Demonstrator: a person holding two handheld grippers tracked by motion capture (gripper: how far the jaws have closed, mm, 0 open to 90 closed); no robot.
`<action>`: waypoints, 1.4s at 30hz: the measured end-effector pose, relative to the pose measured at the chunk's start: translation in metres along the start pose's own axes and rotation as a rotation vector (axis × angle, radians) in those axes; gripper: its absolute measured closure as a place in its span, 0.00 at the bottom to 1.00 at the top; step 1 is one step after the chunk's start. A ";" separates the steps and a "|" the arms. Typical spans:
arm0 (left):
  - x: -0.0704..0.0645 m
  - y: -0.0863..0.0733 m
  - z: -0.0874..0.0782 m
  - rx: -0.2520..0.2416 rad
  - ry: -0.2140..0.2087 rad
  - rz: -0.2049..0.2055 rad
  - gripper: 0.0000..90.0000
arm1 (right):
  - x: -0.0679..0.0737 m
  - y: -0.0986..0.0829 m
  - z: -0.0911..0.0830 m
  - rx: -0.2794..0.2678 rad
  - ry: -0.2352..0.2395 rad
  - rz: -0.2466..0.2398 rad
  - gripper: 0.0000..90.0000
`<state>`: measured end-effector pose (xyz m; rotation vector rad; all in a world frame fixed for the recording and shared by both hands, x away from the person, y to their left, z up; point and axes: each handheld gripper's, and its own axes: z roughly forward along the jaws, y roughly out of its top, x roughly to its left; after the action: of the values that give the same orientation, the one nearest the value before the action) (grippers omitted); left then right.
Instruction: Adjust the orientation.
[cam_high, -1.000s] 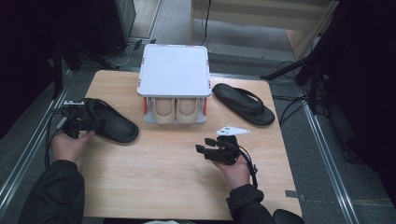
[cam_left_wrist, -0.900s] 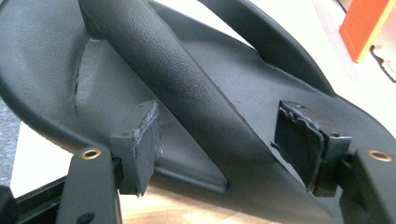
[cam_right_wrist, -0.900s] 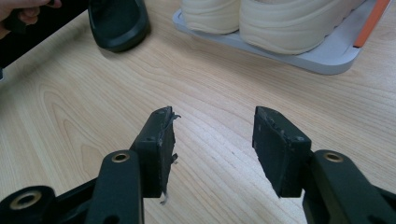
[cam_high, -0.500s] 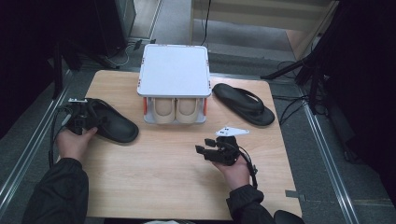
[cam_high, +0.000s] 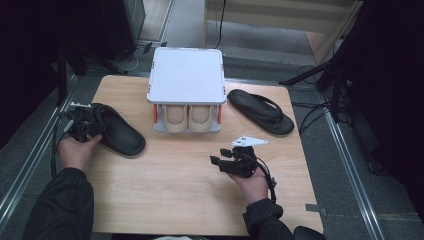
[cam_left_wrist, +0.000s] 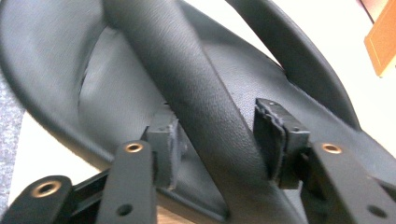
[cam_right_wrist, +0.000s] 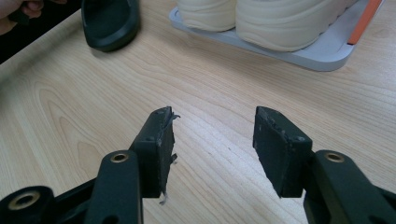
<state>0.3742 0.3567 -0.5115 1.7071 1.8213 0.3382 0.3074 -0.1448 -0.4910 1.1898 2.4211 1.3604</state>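
A light wooden table (cam_high: 175, 200) carries two black sandals (cam_high: 117, 132) (cam_high: 260, 111) and a grey rack (cam_high: 186, 75) holding seemingly cream shoes (cam_high: 187, 116).

The person wears black long sleeves (cam_high: 62, 205). Each gripper, left gripper (cam_left_wrist: 219, 140) and right gripper (cam_right_wrist: 212, 149), has matte black jaws with brass-ringed screw holes and frayed black pads (cam_right_wrist: 156, 149); a black cable (cam_high: 270, 182) trails from the right one

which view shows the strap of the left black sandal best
The left gripper view: the strap runs close-up between the open left tongs. The high view shows the whole sandal, small. The right gripper view catches just one end.
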 end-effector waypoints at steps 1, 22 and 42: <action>0.001 0.000 0.000 0.002 -0.004 -0.003 0.63 | 0.000 0.000 0.000 0.001 0.000 0.000 0.54; 0.007 0.003 -0.010 0.001 -0.084 -0.058 0.77 | 0.000 0.000 0.000 0.003 -0.005 -0.006 0.54; -0.044 -0.012 -0.043 -0.033 -0.157 0.057 0.77 | -0.005 0.003 -0.005 -0.015 -0.010 0.005 0.53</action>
<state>0.3381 0.3225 -0.4737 1.7156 1.6484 0.2493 0.3105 -0.1508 -0.4871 1.1976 2.3985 1.3678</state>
